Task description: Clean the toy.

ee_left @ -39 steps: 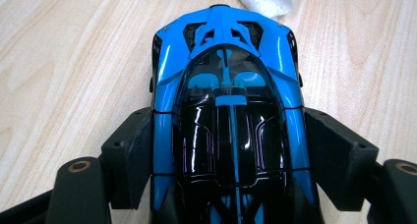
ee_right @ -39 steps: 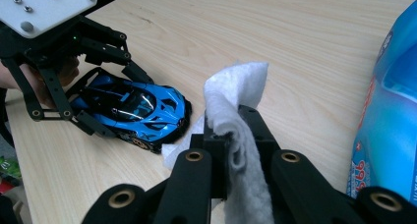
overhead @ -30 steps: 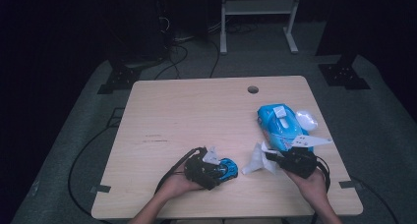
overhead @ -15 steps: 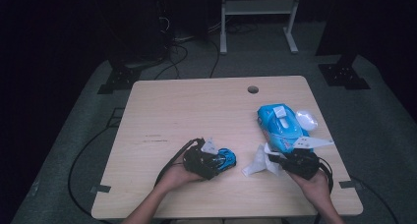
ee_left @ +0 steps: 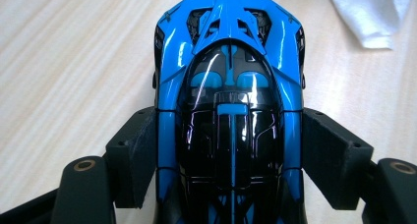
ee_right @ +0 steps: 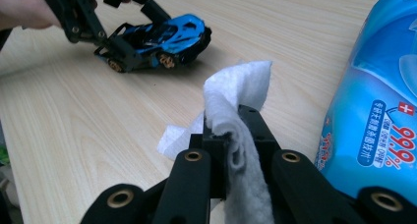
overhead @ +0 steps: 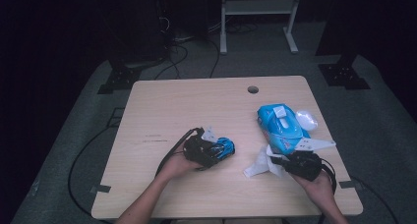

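The blue toy car [ee_left: 228, 111] sits clamped by its sides between the pads of my left tool [overhead: 216, 150], at the near middle of the surface [overhead: 196, 101]. My right tool [ee_right: 236, 130] is pinched tight on a white wipe [ee_right: 241, 91], at the near right, and the wipe's loose end [overhead: 256, 166] spreads on the wood towards the car, well apart from it. Just beyond that tool lies the blue wipes pack [overhead: 280, 126]

Right gripper [ee_right: 235, 130] pinching white wipe [ee_right: 236, 94], blue toy car [ee_right: 160, 40] clamped in left gripper [ee_right: 125, 30] beyond, blue wipes pack [ee_right: 378, 96] alongside
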The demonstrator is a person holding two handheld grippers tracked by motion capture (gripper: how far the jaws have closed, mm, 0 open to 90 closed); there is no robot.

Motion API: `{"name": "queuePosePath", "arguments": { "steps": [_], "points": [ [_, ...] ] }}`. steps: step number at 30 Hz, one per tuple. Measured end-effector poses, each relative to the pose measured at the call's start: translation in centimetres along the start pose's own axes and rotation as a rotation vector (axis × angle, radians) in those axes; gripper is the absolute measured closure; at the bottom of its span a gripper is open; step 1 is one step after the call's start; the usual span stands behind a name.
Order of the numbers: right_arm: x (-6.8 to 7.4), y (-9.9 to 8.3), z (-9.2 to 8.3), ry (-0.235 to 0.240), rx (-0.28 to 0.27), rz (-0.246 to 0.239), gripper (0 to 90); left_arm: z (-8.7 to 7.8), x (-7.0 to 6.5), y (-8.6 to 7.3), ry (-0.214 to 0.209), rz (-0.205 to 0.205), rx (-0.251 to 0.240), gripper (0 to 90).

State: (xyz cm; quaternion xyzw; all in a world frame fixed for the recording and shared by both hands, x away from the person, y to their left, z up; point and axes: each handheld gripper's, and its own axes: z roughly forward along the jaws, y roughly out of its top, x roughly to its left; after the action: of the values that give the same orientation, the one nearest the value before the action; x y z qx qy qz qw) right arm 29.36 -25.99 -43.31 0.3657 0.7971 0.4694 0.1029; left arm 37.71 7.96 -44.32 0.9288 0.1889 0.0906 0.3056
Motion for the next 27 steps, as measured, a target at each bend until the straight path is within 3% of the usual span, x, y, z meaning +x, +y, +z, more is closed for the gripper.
{"name": "queuePosePath", "arguments": {
  "steps": [4, 7, 11, 19, 27],
  "points": [
    [-0.2, -0.4, 0.5, 0.004, 0.025, -0.017, 78.9, 0.1, 0.7, 0.0, 0.003, -0.015, -0.002, 27.9],
    [-0.2, -0.5, 1.1, 0.000, 0.064, -0.038, 72.3, 0.3, 1.0, -0.1, 0.001, -0.024, 0.001, 27.9],
    [0.0, -0.6, 1.3, 0.011, 0.069, -0.057, 63.2, 0.7, 1.2, -0.3, -0.006, -0.033, 0.006, 27.9],
    [-0.5, -0.8, 0.7, 0.010, 0.037, -0.039, 47.5, 1.5, 1.3, -0.9, -0.012, -0.043, 0.020, 27.8],
    [-0.4, -0.9, -0.3, 0.001, 0.023, -0.067, 45.9, 1.6, 1.4, -0.9, -0.018, -0.043, 0.006, 27.5]
  ]
}}
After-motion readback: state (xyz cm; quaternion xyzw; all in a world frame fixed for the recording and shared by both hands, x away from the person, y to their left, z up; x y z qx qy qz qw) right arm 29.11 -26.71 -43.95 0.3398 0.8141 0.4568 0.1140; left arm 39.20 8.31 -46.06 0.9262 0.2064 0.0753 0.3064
